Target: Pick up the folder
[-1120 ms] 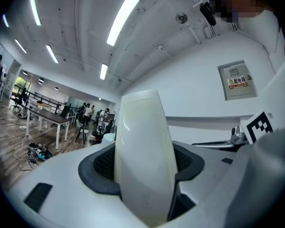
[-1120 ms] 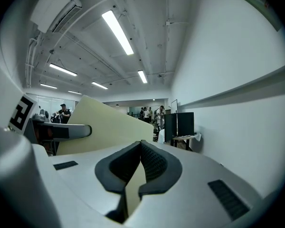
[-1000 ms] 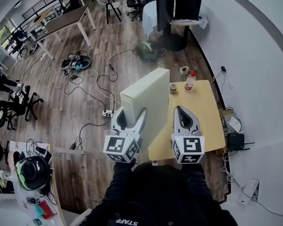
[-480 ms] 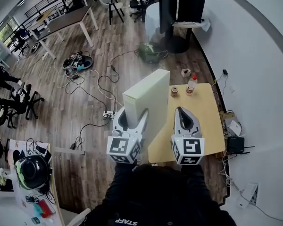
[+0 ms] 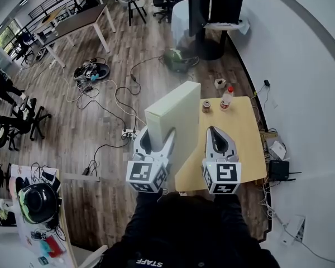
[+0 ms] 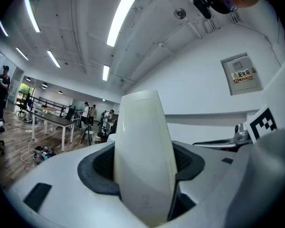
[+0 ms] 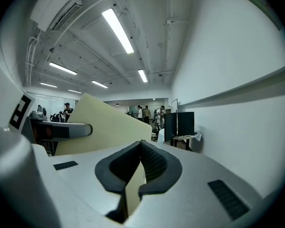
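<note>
Though base unseen, folder [image 5: 177, 116] in pinch of left gripper [image 5: 157, 134]; right gripper [image 5: 213, 132] tight together

Very little differs from a second ago. In the head view the folder [image 5: 176, 110] and the left gripper [image 5: 155, 132] sit a shade further right in frame. So do the black cabinet [image 5: 216, 4] and the long table [image 5: 78, 22] across the room. We put this down to a slight drift of the camera.
</note>
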The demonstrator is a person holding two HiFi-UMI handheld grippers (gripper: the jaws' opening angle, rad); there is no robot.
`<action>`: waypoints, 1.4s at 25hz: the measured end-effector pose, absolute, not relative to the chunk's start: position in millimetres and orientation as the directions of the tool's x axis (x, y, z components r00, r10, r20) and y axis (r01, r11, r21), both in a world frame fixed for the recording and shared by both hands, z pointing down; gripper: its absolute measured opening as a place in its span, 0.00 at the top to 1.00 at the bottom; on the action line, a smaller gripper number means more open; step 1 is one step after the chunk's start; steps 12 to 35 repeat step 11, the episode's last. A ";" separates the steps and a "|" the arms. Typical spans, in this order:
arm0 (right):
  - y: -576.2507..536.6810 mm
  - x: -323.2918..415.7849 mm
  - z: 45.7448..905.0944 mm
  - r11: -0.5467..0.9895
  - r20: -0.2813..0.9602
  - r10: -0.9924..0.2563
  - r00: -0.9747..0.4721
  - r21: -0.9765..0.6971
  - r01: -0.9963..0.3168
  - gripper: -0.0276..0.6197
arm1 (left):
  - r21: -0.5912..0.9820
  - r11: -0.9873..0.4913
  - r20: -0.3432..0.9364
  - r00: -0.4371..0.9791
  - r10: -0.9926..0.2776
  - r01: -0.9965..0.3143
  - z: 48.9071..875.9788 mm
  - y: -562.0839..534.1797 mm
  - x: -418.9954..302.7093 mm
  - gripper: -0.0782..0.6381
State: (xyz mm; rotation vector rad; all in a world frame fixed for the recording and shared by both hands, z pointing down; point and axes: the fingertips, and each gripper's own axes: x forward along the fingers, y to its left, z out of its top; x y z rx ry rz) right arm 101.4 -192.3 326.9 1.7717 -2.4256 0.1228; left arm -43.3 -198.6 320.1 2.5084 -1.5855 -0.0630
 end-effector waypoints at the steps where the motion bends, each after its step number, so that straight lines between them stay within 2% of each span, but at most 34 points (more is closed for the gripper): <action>1: -192.9 101.6 328.3 0.304 0.160 -0.941 -0.299 0.013 -0.952 0.92 | 0.168 -0.419 0.058 0.433 -0.899 -0.892 320.8 -199.2 -43.1 0.46; 35: -196.1 100.6 336.2 0.309 0.171 -0.937 -0.303 0.005 -0.951 0.92 | 0.160 -0.426 0.072 0.441 -0.895 -0.890 325.8 -201.3 -40.6 0.46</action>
